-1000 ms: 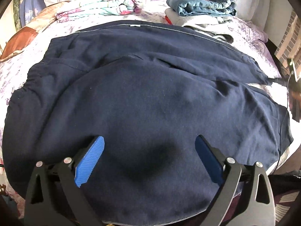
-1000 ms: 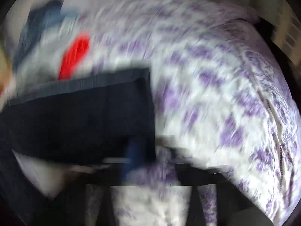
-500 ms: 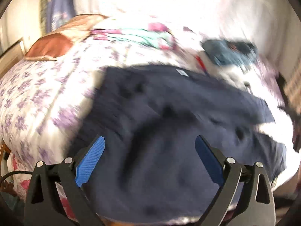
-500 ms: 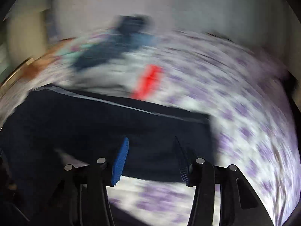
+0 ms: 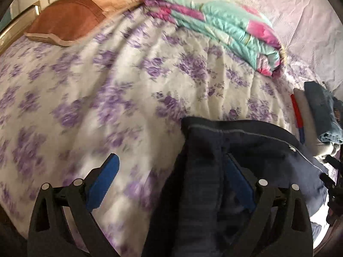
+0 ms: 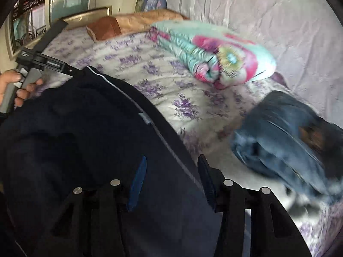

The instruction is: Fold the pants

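Observation:
Dark navy pants (image 5: 246, 150) lie on a bed with a purple-flowered cover (image 5: 107, 85). In the left wrist view my left gripper (image 5: 171, 177) is open; a corner of the pants' edge sits between its blue pads, close to the right one. In the right wrist view the pants (image 6: 75, 139) fill the lower left, with a pale seam line along their far edge. My right gripper (image 6: 171, 175) is open with that edge between its pads (image 6: 137, 182). The left gripper (image 6: 40, 62) and the hand holding it show at the far left.
A folded teal and pink quilt (image 5: 225, 25) lies at the back of the bed, also in the right wrist view (image 6: 214, 57). A brown pillow (image 5: 64, 21) is at the back left. A stack of folded clothes with jeans (image 6: 289, 139) on top sits to the right.
Both grippers have swung left along the pants, from their middle and right end to the far edge. The left gripper now sits at the pants' corner. Both stay open.

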Demonstrator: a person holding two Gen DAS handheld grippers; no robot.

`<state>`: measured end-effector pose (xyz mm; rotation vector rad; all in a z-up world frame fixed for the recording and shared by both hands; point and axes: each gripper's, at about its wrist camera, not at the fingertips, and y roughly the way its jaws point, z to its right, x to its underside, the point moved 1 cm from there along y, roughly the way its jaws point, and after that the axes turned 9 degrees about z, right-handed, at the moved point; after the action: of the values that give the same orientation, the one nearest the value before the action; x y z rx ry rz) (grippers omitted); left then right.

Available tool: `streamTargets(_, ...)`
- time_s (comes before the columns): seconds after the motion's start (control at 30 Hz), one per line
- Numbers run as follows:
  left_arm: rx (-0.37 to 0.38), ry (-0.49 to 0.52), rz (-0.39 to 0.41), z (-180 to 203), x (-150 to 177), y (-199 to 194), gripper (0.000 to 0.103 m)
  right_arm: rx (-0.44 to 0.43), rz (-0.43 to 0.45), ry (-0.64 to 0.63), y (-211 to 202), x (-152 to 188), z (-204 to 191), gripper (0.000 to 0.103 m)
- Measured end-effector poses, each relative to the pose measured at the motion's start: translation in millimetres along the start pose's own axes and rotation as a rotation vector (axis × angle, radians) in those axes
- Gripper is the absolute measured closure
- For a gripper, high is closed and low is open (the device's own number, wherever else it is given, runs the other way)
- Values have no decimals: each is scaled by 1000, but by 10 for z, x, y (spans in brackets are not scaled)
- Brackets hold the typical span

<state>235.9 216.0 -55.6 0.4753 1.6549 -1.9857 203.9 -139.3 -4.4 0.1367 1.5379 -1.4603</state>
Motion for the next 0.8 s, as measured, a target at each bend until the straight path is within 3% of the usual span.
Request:
streamTargets(0.23, -30, 8, -32, 103, -234, 326, 8, 21, -98, -12, 559, 67, 108, 56)
streamTargets(0.27, -13, 9, -48, 141, -242, 364, 8, -20, -120, 13, 600, 110, 134, 67)
streamTargets(0.3, -1, 12, -64, 168, -230, 396, 9, -38, -132, 18, 628, 126, 140, 87)
streamTargets(0.37, 18, 27, -78, 236, -182, 415, 11, -72, -147, 40, 626, 163, 136, 91)
streamTargets(0.4, 37, 36, -81, 272, -165, 396, 17, -71, -136, 31, 601, 166, 124, 92)
streamTargets(0.47, 85, 33, -102, 323, -124, 335, 42, -72, -107, 41, 521, 163, 128, 94)
streamTargets(0.63, 129, -8, -102, 300, -134, 165, 66, -82, -51, 80, 355, 138, 185, 96)
streamTargets(0.67, 136, -23, -87, 288, -152, 104, 79, -79, -37, 86, 312, 136, 190, 97)
streamTargets(0.8, 170, -22, -41, 336, -189, -97, 81, -69, 3, 92, 150, 127, 176, 97)
